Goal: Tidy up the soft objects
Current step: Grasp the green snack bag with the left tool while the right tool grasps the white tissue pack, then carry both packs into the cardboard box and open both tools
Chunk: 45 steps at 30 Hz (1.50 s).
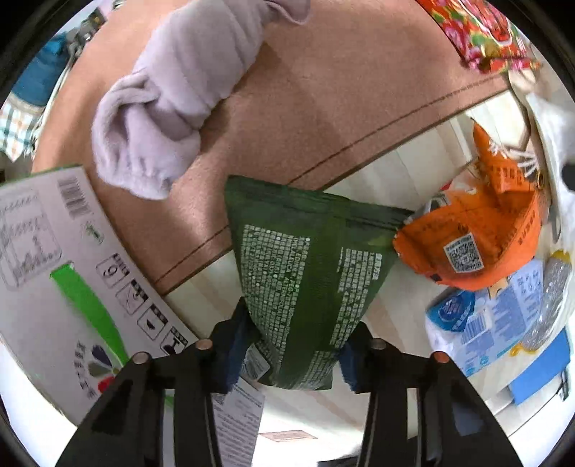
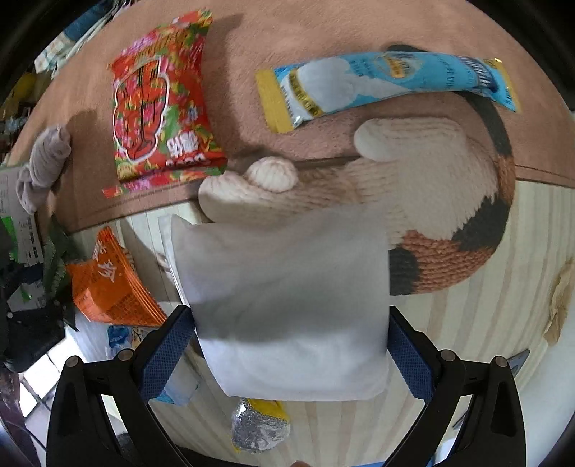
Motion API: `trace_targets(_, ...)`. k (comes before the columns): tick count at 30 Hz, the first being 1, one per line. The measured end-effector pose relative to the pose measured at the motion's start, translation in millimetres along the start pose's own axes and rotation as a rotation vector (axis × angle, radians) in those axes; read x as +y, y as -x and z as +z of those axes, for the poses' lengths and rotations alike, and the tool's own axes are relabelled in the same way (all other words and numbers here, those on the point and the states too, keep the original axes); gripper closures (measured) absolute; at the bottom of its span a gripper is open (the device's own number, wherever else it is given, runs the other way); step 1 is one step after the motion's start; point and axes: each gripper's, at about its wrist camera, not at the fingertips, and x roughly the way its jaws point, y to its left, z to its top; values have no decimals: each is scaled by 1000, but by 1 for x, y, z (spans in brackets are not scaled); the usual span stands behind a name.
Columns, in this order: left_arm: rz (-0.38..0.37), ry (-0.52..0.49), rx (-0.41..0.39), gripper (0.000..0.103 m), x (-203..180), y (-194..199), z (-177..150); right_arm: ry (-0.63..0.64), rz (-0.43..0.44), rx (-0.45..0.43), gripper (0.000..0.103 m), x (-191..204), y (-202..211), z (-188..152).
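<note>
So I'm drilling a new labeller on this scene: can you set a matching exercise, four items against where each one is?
Items:
1. green pouch
2. white packet
3. lilac towel
4. red floral bag

Places:
A. flat on the brown mat
B. between the right gripper's fingers
C. rolled on the mat, beside a printed box
D. between the left gripper's fingers

Pairs: 1-D, 2-B, 3-C, 4-A

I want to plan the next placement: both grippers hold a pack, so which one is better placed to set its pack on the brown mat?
Probably right: the white pack in the right gripper already overlaps the brown mat.
</note>
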Motion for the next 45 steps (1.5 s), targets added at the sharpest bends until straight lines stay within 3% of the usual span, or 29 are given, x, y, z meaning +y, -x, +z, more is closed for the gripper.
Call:
trace_targets(6,-21,78,-60,72,3,18,-18,-1,-17,-21,2,7,-21,5)
trace_targets(11,-63,140,-162,73,11,57,-45,-64,-32,-82,23,16,-22,-5)
trace_targets(14,-92,174,-219,74,18,80,-67,-120,-17,-118,28,9,-17,-12)
trace_targets(18,-134,213,-281,74,39,111,-101,-180,74,-148,29,2,-4,-29)
trace_targets(21,-132,248,-323,74,59,140,-112,-169,157,-187,29,18,23,-48)
trace_targets(26,-157,353,-327,74,109,142,-118,-76,233,-269,29,103,69,-67)
trace_targets(31,-163,487,-286,74,191,125,-165,38,342,-288,29,218,102,-72)
trace_targets(36,-213,568,-244,74,261,97,-184,105,345,-302,29,332,108,-63)
trace_targets(40,-304,613,-205,74,314,71,-180,134,303,-277,29,401,99,-52)
trace_targets(45,-343,587,-153,73,347,40,-146,131,243,-241,29,442,67,-21)
